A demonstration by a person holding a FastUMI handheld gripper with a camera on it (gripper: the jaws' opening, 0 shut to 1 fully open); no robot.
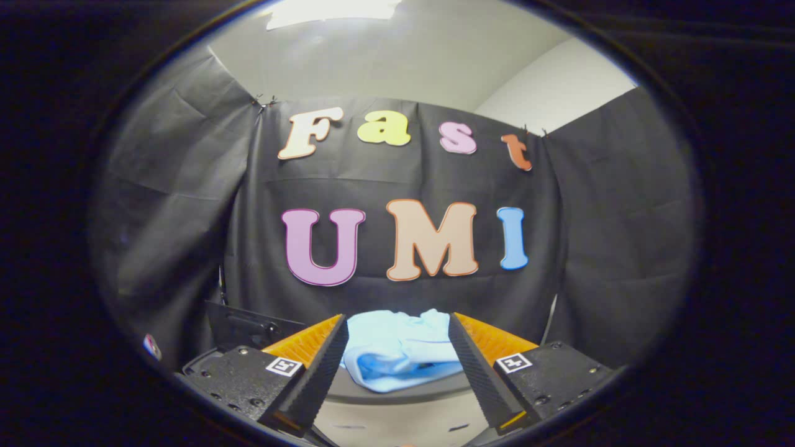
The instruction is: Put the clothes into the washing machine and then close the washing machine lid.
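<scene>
A crumpled light blue garment (397,351) lies on a round grey surface (428,391) just ahead of my gripper (397,326). The cloth shows in the gap between the two fingers, a little beyond their tips. My gripper is open, its fingers spread wide to either side of the cloth and touching nothing. A dark boxy shape (248,326) stands left of the garment, behind the left finger; I cannot tell what it is.
The black cloth wall (397,186) of the booth hangs close behind the garment and wraps around on both sides. A pale surface (397,422) runs below the grey round edge, between the fingers.
</scene>
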